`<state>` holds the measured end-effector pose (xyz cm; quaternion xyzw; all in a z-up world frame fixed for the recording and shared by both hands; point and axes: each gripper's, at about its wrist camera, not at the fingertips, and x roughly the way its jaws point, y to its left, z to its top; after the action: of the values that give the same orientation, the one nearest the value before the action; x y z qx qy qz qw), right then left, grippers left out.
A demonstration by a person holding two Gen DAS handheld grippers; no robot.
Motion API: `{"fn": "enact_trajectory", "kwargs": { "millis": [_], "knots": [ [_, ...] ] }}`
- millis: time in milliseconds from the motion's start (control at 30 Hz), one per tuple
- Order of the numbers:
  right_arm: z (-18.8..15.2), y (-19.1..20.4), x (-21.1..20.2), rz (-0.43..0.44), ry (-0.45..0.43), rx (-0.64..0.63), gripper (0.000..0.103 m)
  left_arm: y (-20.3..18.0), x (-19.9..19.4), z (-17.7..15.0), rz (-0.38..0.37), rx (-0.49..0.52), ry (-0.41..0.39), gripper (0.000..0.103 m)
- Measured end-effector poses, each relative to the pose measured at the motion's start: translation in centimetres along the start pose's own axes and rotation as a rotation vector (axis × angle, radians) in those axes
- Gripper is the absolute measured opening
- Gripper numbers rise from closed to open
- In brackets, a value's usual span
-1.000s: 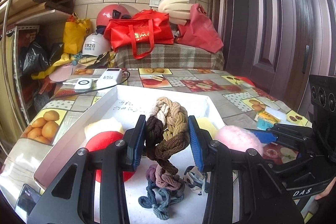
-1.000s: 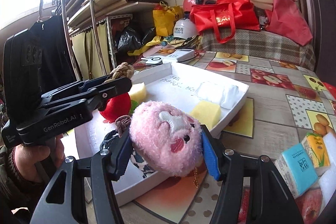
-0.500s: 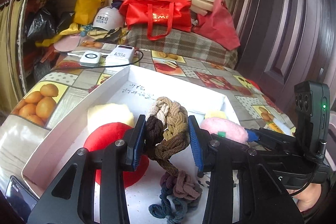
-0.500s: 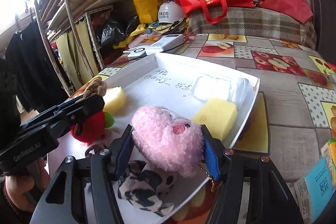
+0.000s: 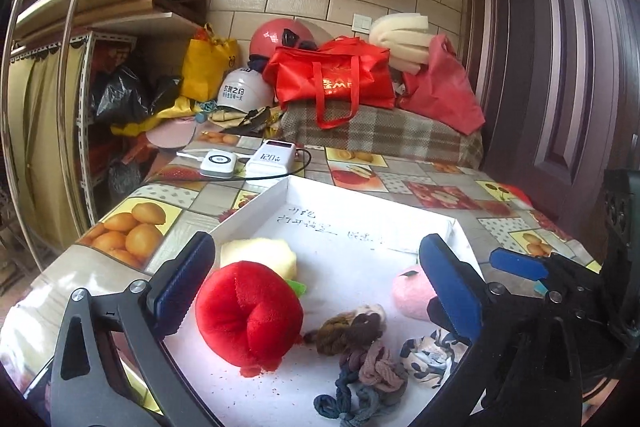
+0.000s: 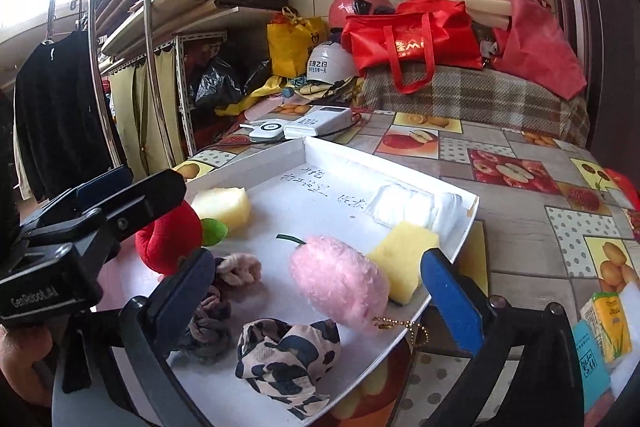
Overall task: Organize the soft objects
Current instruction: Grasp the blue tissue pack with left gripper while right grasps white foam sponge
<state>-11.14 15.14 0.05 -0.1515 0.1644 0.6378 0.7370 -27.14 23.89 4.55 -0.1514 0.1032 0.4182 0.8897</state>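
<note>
A white tray [image 5: 256, 211] [image 6: 320, 151] on the fruit-print table holds soft things. In the left wrist view my left gripper [image 5: 316, 287] is open and empty above a red plush apple [image 5: 248, 315], a pale sponge [image 5: 260, 257] and braided scrunchies [image 5: 356, 351]. In the right wrist view my right gripper [image 6: 320, 291] is open and empty around a pink plush toy [image 6: 340, 281] that lies in the tray. A yellow sponge [image 6: 404, 255], a patterned cloth [image 6: 288, 359] and a white pad [image 6: 404, 205] also lie there.
White power banks [image 5: 256, 159] with a cable sit behind the tray. Small drink cartons [image 6: 604, 323] stand at the table's right edge. Red bags [image 5: 332, 79], helmets and a plaid-covered bench are at the back. A clothes rack [image 6: 100, 87] stands at left.
My left gripper opened and dropped the braided scrunchie onto the tray. My right gripper opened and left the pink plush in the tray. Both pulled back a little.
</note>
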Motion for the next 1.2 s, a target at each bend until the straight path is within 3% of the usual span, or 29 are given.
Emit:
{"fn": "enact_trajectory", "kwargs": {
  "millis": [300, 500, 633, 767, 833, 1000, 1200],
  "knots": [
    [-1.0, -0.8, -1.1, 0.013, 0.036, 0.041, 0.103, -0.6, -0.8, -0.3, -0.009, 0.026, -0.022, 0.103],
    [-2.3, -0.5, -4.3, 0.001, -0.008, -0.025, 0.103, -2.0, -1.5, -0.6, -0.01, 0.074, -0.035, 0.103],
    [-3.3, -0.9, -7.7, -0.064, -0.082, -0.092, 0.103, -3.1, -2.0, -0.9, -0.04, 0.11, -0.037, 0.103],
    [-4.1, -3.8, -11.0, -0.226, -0.134, -0.06, 0.103, -4.9, -2.4, -1.3, -0.087, 0.156, -0.025, 0.103],
    [-4.5, -6.5, -12.4, -0.303, -0.113, -0.008, 0.103, -5.8, -2.6, -1.5, -0.134, 0.164, -0.011, 0.103],
    [-6.6, -13.9, -16.0, -0.39, -0.065, 0.228, 0.103, -8.4, -2.6, -2.1, -0.28, 0.158, 0.056, 0.103],
    [-8.0, -17.7, -19.5, -0.468, -0.082, 0.295, 0.103, -13.7, -3.4, -3.2, -0.43, 0.254, 0.103, 0.103]
  ]
}}
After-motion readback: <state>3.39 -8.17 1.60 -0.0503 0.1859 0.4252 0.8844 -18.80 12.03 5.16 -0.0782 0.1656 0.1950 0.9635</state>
